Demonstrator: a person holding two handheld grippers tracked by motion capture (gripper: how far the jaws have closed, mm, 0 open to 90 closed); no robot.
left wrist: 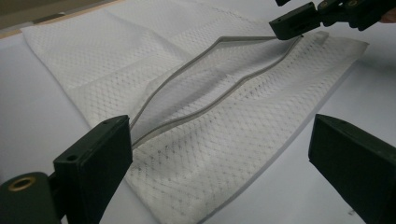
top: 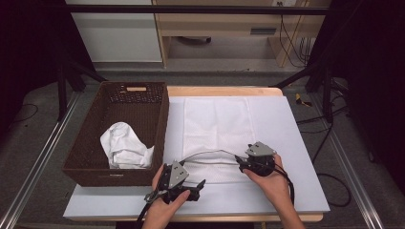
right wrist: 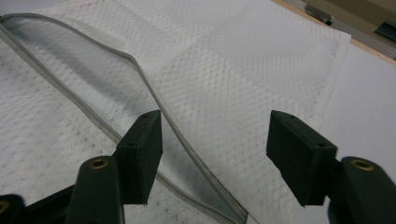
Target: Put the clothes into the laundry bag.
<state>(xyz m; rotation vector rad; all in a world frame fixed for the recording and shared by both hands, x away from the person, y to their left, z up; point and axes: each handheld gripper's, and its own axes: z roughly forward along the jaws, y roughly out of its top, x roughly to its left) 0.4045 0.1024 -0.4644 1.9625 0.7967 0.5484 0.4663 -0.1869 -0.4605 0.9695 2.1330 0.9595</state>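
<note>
Pale blue mat [top: 286,191] covers the table, and on it a white mesh bag [top: 217,124] lies flat, its grey zipper mouth [top: 210,155] gaping at the near edge. To load it well, each gripper should pinch one lip and lift them apart evenly. Left gripper [top: 198,185] sits just beside the mouth's left end, jaws wide and empty; right gripper [top: 240,162] at the right end, jaws apart astride the upper lip. White cloth [top: 125,145] waits in the basket [top: 86,143] at left.
</note>
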